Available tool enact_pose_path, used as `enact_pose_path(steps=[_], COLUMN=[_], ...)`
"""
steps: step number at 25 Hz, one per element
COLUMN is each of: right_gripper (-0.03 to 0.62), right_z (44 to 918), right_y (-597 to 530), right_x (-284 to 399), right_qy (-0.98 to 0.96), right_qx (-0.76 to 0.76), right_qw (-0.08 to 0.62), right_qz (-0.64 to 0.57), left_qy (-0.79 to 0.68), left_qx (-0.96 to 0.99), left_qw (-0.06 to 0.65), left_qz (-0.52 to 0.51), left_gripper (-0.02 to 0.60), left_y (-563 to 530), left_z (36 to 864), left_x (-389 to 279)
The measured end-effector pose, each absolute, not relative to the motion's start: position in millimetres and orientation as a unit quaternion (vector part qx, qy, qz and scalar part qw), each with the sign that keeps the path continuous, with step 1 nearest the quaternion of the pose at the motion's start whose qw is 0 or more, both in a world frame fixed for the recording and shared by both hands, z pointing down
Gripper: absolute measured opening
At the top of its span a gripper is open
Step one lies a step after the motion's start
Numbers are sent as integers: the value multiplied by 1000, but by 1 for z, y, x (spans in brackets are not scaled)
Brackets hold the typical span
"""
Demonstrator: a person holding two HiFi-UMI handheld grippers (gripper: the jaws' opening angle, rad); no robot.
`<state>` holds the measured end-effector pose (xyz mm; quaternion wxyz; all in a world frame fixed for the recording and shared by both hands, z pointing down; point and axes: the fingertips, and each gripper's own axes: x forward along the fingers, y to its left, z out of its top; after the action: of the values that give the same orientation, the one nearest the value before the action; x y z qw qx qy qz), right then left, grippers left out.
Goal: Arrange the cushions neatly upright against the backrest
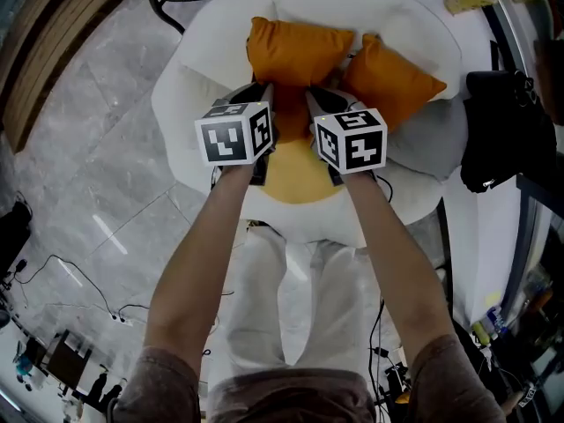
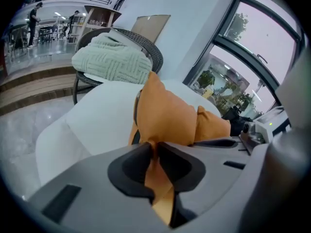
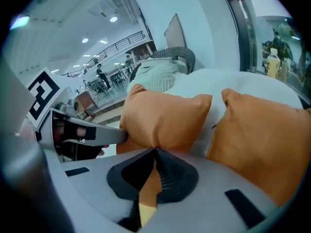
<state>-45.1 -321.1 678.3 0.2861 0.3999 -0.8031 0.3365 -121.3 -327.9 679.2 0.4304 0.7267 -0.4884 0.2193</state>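
Cushions (image 1: 392, 79) (two, orange) on one white armchair (image 1: 189, 95); left gripper (image 2: 154, 147), right gripper (image 3: 154, 152) both clamped on left cushion (image 1: 295, 51).

One cushion (image 1: 295, 51) and the other cushion (image 1: 392, 82) are both plain orange against the white armchair (image 1: 198, 104). Its seat pad (image 1: 295, 181) is a softer yellow, and the floor (image 1: 88, 148) is grey marble with pale veins. The left gripper (image 2: 154, 147) and right gripper (image 3: 155, 152) are grey with black jaw pads, and the left cube (image 1: 233, 132) and right cube (image 1: 351, 139) are white with black square markers. A pale green throw (image 2: 112, 62) with a woven knit pattern lies on a dark wicker chair (image 2: 154, 57).
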Motion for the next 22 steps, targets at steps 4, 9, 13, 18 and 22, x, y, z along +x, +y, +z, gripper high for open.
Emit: enact_pose_path(steps=[4, 9, 13, 18, 22], right_gripper=[25, 25, 25, 25, 25], right_z=[697, 695, 683, 669, 641], right_y=[-319, -323, -327, -312, -291], right_x=[-41, -46, -28, -16, -14], right_qy=[-794, -799, -793, -793, -806], right_qx=[412, 413, 437, 432, 407], right_qw=[297, 295, 274, 273, 276], right_qz=[336, 323, 325, 331, 328], left_qy=[-490, -504, -523, -517, -497], left_qx=[727, 725, 723, 730, 744], left_qw=[413, 388, 366, 353, 349], left_qz=[246, 264, 264, 274, 279], left_gripper=[86, 94, 94, 42, 6], left_y=[-325, -332, -336, -320, -299], left_z=[697, 701, 686, 667, 640], left_x=[-119, -126, -138, -132, -113])
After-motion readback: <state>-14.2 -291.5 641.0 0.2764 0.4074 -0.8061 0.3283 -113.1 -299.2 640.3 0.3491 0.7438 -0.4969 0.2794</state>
